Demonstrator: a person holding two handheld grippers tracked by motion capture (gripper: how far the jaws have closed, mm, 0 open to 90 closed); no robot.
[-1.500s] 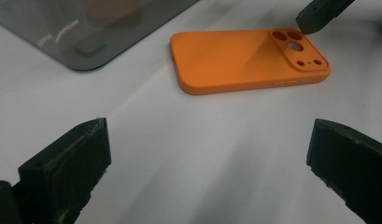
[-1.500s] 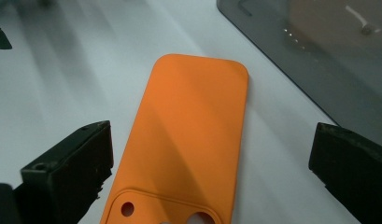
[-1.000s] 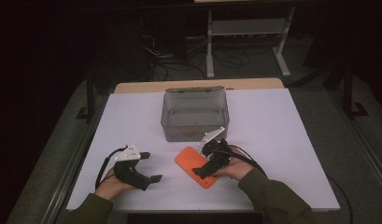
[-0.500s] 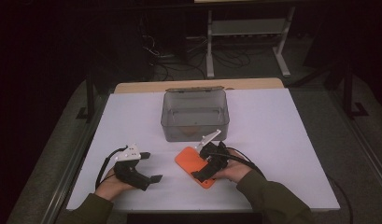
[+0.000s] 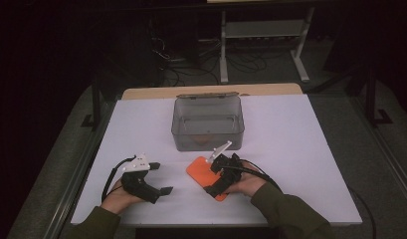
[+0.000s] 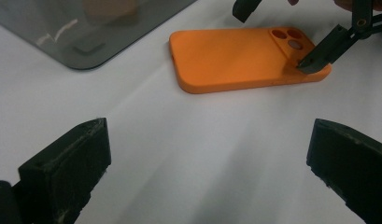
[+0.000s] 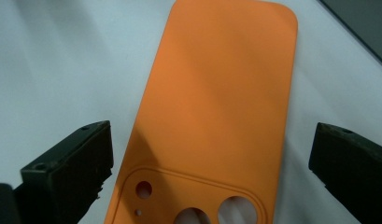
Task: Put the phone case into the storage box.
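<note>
Right gripper view: orange phone case point(image 7: 216, 112) lies between gaping right tongs point(image 7: 212, 163).

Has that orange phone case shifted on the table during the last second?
No. The orange phone case lies in the same spot just in front of the grey box, with the right gripper over it.

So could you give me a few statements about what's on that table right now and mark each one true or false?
1. The orange phone case lies flat on the table. True.
2. The right gripper is shut on the case. False: its jaws stand open, one on each side of the case's camera end.
3. The left gripper is open. True.
4. The grey box sits on top of the case. False: it stands beyond the case, apart from it.
5. The case has camera holes. True.
</note>
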